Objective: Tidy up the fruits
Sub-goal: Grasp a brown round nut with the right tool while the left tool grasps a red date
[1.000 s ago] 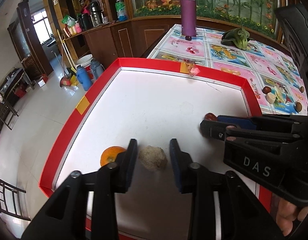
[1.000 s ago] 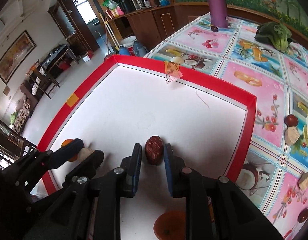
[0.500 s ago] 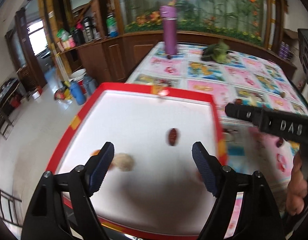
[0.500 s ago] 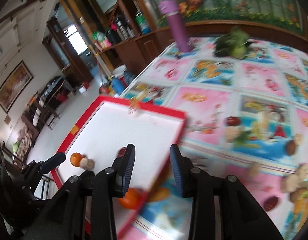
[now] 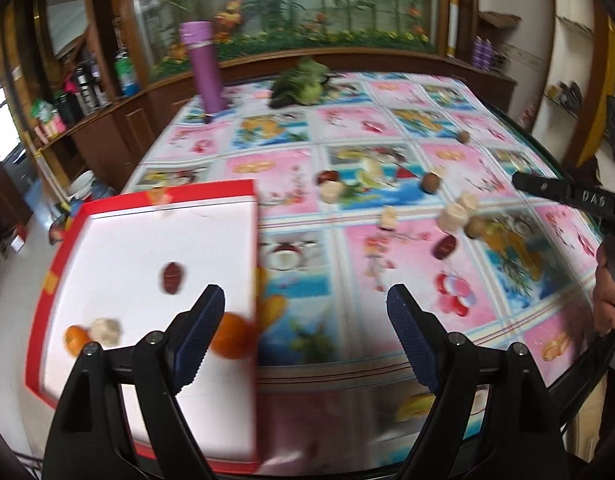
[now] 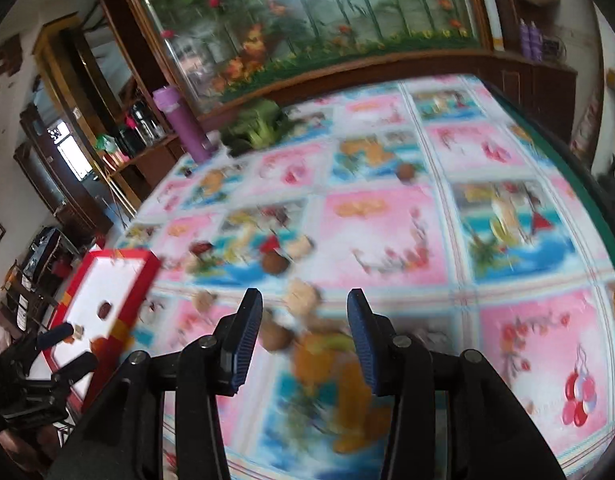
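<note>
A red-rimmed white tray (image 5: 167,196) lies at the table's left. It holds a dark red date (image 5: 173,278), an orange (image 5: 76,340) touching a beige ball (image 5: 105,330), and a second orange (image 5: 232,336) by its right rim. My left gripper (image 5: 303,320) is open wide and empty, above the tray's right edge and the tablecloth. My right gripper (image 6: 305,312) hangs open over loose fruit: a beige piece (image 6: 303,292) and a brown round fruit (image 6: 277,336). The tray (image 6: 123,258) and its date (image 6: 104,309) show far left, blurred.
Several loose fruits dot the flowered tablecloth: a red date (image 5: 327,177), brown balls (image 5: 430,182), beige chunks (image 5: 451,216). A purple bottle (image 5: 205,72) and a green vegetable (image 5: 303,84) stand at the back. A hand (image 5: 607,296) holds the right gripper (image 5: 567,196).
Both grippers rose away from the tray and swung right over the tablecloth. The right one let go of the red date in the tray; the left one opened wide.
</note>
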The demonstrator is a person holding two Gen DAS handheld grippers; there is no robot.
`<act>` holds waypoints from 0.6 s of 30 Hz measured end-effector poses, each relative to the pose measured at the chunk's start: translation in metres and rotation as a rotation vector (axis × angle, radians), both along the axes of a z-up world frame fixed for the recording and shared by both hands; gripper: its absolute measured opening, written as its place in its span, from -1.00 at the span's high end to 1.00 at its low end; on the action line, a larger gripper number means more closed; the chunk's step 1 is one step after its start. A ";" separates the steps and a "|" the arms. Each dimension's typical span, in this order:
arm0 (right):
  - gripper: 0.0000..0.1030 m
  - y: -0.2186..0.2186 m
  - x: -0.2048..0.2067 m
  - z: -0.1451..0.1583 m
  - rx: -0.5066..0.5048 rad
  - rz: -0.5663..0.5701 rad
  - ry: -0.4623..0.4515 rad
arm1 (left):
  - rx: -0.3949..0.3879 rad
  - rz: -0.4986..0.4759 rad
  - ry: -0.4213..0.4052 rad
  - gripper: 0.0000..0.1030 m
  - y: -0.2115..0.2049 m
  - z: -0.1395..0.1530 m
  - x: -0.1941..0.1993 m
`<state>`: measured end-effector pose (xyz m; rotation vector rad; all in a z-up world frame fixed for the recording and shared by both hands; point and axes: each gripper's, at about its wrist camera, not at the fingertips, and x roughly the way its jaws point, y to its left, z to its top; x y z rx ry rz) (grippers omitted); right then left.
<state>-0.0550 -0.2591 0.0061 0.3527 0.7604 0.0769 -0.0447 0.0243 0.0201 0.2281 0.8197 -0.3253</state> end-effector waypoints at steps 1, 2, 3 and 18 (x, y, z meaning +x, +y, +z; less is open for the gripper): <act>0.15 -0.002 -0.001 -0.005 0.009 0.010 0.012 | 0.003 -0.015 0.009 -0.62 -0.007 -0.002 0.000; 0.15 -0.001 -0.001 -0.010 0.013 0.023 0.020 | 0.009 -0.031 0.018 -0.62 -0.014 -0.005 0.001; 0.15 0.002 0.000 -0.014 0.008 0.041 0.030 | 0.018 -0.050 0.026 -0.62 -0.022 -0.007 0.001; 0.46 0.051 0.023 -0.036 -0.163 0.171 0.076 | 0.029 -0.153 0.119 -0.62 -0.055 -0.031 0.011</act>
